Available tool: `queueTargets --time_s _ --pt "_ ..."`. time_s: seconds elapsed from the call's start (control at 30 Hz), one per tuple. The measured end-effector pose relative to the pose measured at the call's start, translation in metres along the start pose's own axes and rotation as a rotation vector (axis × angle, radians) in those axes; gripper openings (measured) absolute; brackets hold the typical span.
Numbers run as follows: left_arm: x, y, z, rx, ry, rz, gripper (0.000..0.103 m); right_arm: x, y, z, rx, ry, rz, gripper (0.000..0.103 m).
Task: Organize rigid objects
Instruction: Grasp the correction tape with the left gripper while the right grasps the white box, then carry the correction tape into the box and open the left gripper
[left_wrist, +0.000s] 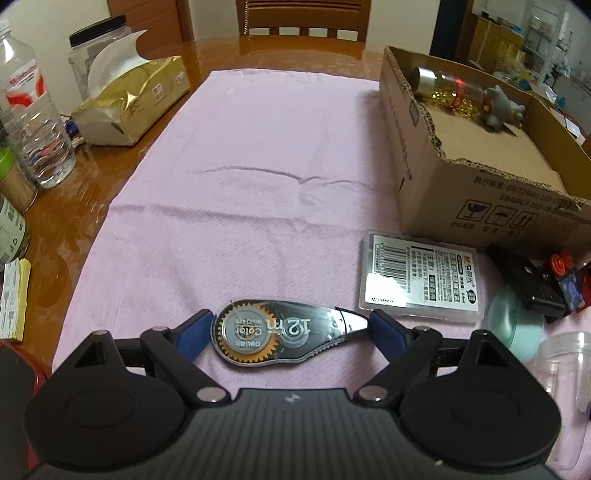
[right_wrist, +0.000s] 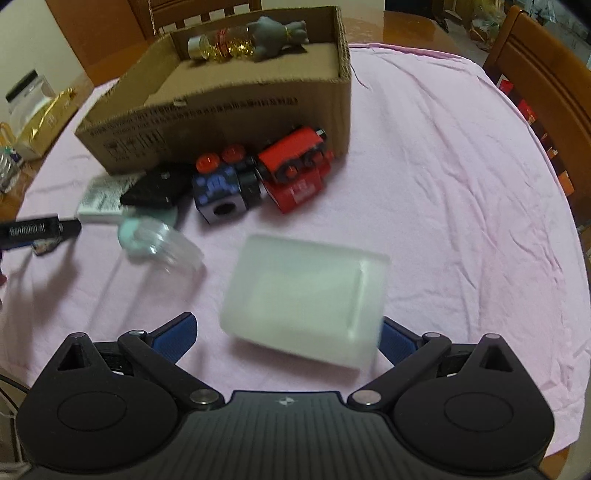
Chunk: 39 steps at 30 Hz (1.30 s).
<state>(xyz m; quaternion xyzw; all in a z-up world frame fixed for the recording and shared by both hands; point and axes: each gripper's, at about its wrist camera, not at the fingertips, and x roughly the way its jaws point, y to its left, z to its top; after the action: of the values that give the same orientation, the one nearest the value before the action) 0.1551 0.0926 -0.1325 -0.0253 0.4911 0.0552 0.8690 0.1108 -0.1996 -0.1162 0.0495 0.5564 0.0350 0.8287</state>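
In the left wrist view my left gripper is shut on a clear correction tape dispenser with a gold gear, held low over the pink cloth. In the right wrist view my right gripper stands open around a frosted white plastic box; whether the pads touch it I cannot tell. A cardboard box at the back holds a glass bottle with gold bits and a grey figure; it also shows in the left wrist view.
Beside the cardboard box lie a red toy train, a blue-black cube, a black block, a clear labelled case, a clear cup and a mint round thing. A tissue pack and bottle stand left. Chairs ring the table.
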Motion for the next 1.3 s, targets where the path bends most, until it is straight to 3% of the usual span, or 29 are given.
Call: queueTargets --time_s 0.27,0.53,0.63,0.87,1.1,1.3 --pt "-0.001 -0.002 -0.003 0.067 -0.004 -0.041 0.09 0.012 0.015 0.015 -0.039 -0.004 -0.072 0.101" --pt "0.0 -0.004 -0.001 0.04 0.016 -0.024 0.091 0.018 0.019 0.023 -0.056 0.011 -0.145 0.095" --pt "0.0 -0.004 -0.001 0.043 0.02 -0.029 0.09 0.021 0.021 0.024 -0.064 0.018 -0.156 0.086" --pt "-0.001 -0.003 0.004 0.092 0.059 -0.067 0.089 0.02 0.016 0.025 -0.083 0.026 -0.131 0.086" --pt "-0.024 -0.008 0.015 0.251 0.057 -0.111 0.089 0.001 0.008 0.03 -0.138 0.006 -0.075 0.086" --pt "-0.066 -0.024 0.042 0.39 0.022 -0.202 0.089 -0.03 0.007 0.045 -0.226 -0.04 -0.005 0.086"
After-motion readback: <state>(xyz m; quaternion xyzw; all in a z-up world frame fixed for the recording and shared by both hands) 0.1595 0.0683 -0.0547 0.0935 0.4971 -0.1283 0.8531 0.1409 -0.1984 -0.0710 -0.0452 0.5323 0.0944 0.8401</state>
